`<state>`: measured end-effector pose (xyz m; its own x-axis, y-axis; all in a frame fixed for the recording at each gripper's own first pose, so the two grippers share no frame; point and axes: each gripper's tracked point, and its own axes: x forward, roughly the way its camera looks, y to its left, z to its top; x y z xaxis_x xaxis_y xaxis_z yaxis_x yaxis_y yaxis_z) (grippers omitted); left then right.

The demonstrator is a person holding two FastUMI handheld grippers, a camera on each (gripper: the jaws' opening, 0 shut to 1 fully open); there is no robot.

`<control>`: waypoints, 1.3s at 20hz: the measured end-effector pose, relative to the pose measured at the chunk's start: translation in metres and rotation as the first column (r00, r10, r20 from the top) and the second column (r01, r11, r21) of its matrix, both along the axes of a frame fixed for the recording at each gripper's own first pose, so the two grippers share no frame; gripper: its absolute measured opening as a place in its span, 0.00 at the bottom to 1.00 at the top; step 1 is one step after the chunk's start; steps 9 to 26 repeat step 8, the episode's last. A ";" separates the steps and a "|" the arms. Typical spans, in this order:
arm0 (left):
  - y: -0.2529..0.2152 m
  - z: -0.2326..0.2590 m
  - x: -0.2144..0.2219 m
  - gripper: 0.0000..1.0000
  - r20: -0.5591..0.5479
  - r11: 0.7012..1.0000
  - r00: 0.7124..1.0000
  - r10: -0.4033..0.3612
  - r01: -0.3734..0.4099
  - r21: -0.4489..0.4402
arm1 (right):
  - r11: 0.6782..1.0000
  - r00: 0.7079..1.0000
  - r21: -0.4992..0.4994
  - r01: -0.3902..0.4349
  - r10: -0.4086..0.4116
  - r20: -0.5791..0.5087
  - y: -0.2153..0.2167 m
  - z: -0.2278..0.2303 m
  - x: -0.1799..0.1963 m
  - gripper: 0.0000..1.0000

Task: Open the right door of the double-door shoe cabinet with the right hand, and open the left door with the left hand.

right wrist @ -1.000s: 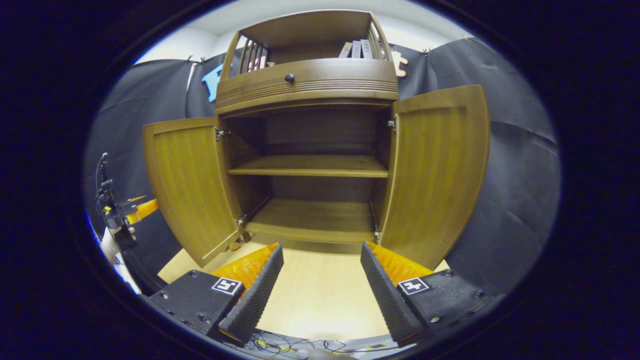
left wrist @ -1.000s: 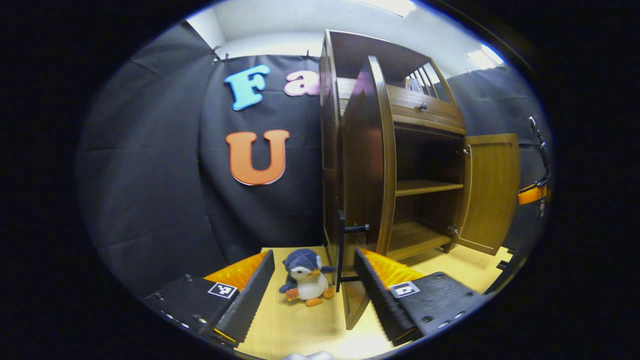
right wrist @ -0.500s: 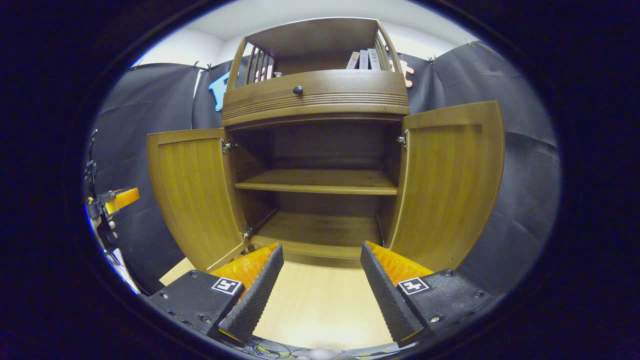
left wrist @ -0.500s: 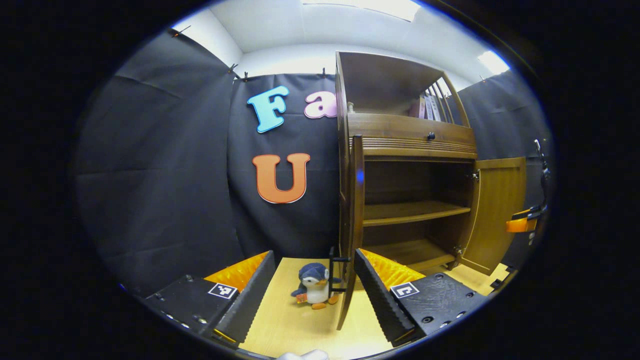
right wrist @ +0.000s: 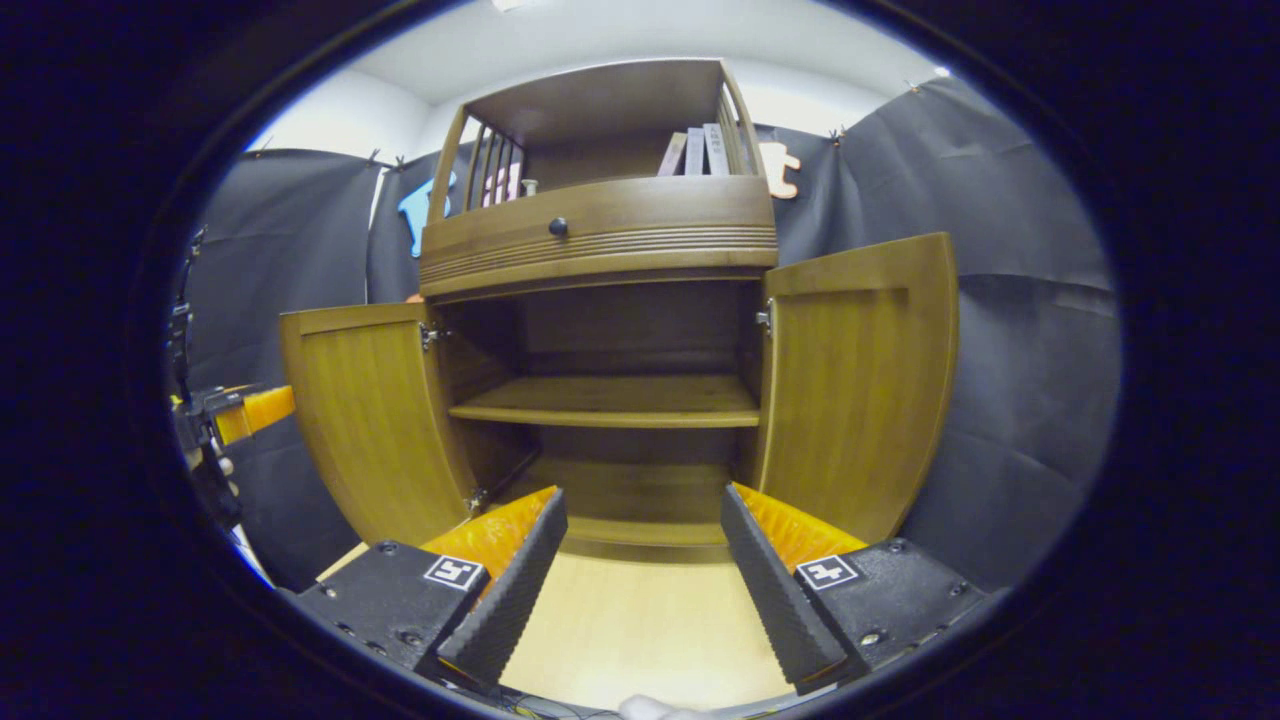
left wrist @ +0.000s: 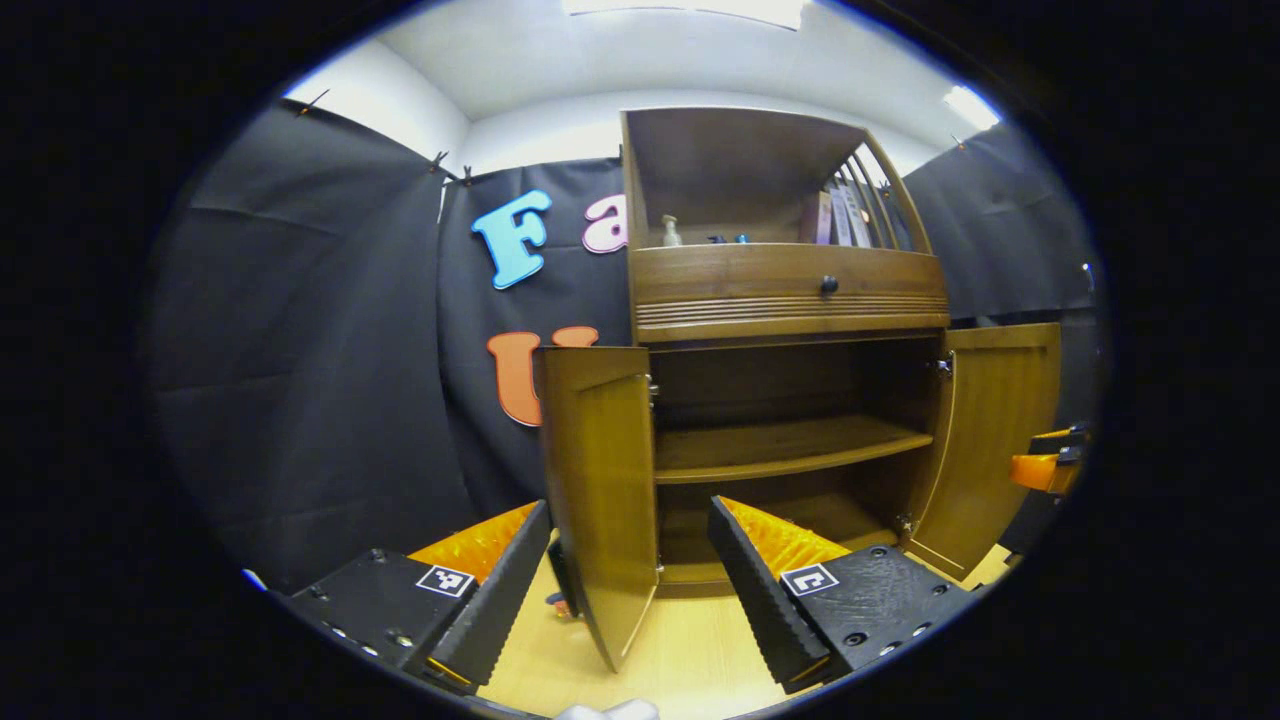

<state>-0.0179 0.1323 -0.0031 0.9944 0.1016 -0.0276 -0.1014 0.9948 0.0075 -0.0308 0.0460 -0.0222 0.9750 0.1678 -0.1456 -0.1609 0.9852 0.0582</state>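
The left tongs (left wrist: 628,590) are held released, with the left door (left wrist: 602,490) swung open between their fingers. The shoe cabinet (right wrist: 610,330) is seen ahead of the released right tongs (right wrist: 643,585), its right door (right wrist: 860,385) opened beyond the right finger.

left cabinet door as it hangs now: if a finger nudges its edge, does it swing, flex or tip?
The left door is a rigid wooden panel, so flex is unlikely. It hangs on hinges at the cabinet side and stands wide open, so a nudge would probably swing it freely. The cabinet looks heavy enough not to tip.
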 end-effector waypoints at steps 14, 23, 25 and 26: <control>-0.109 -0.028 0.004 0.90 -0.037 0.995 0.995 -0.097 0.097 0.005 | 0.999 0.999 0.020 0.037 -0.036 -0.007 -0.028 -0.002 0.004 0.99; -0.109 -0.028 0.004 0.90 -0.037 0.995 0.995 -0.097 0.097 0.005 | 0.999 0.999 0.020 0.037 -0.036 -0.007 -0.028 -0.002 0.004 0.99; -0.109 -0.028 0.004 0.90 -0.037 0.995 0.995 -0.097 0.097 0.005 | 0.999 0.999 0.020 0.037 -0.036 -0.007 -0.028 -0.002 0.004 0.99; -0.109 -0.028 0.004 0.90 -0.037 0.995 0.995 -0.097 0.097 0.005 | 0.999 0.999 0.020 0.037 -0.036 -0.007 -0.028 -0.002 0.004 0.99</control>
